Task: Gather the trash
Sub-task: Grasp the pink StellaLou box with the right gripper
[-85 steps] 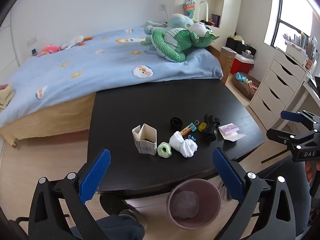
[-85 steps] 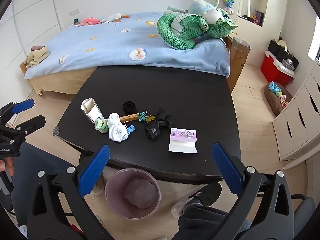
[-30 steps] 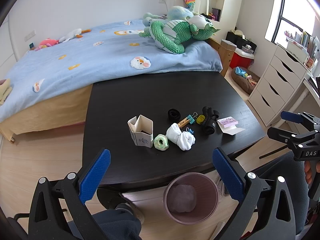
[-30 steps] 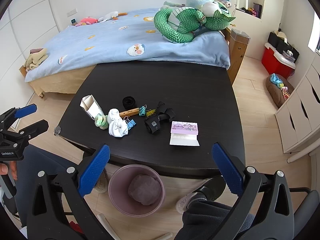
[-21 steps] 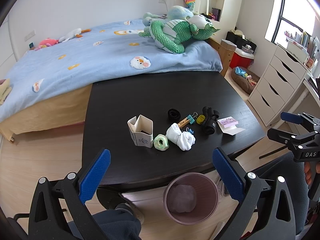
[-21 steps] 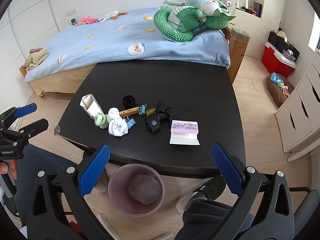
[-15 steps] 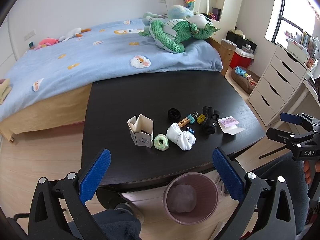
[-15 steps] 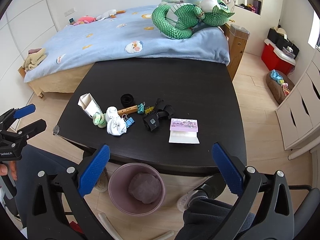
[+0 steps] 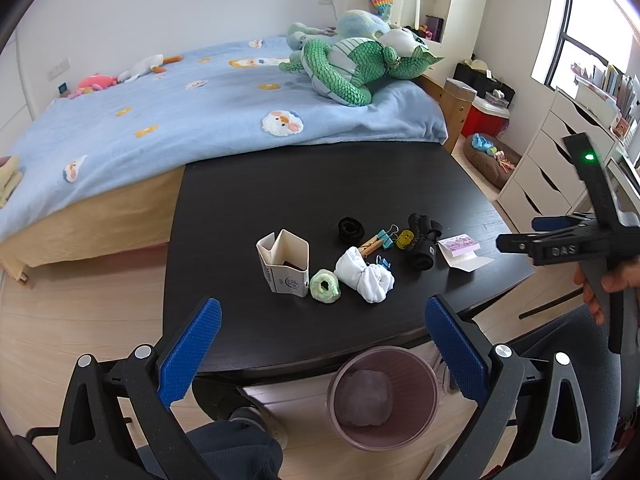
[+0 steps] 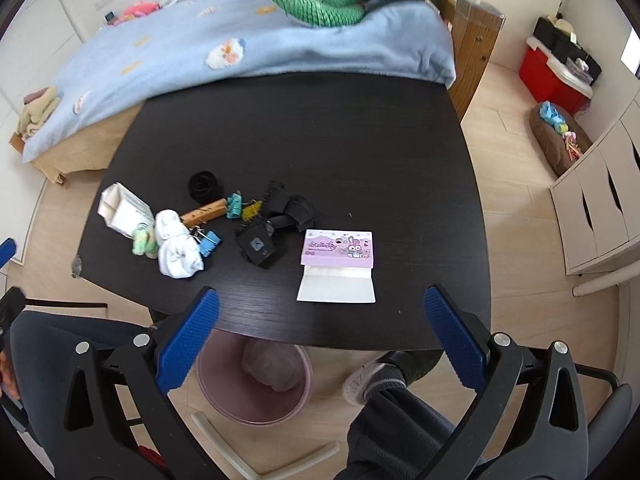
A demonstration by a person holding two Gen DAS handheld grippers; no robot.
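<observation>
"DAS" reads on right gripper [image 9: 520, 240], seen only from left wrist cam. Both grippers spread wide, left gripper [image 9: 320, 340] w/ bin [image 9: 384, 396] just below.

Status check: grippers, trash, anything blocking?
Left gripper and right gripper open, empty. Crumpled white tissue and open carton on the table; bin below its near edge. Nothing blocking.

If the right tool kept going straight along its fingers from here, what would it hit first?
Most likely the pink-topped paper pack on the black table: it lies nearly centred ahead of the open right tool. Depth is hard to judge.
</observation>
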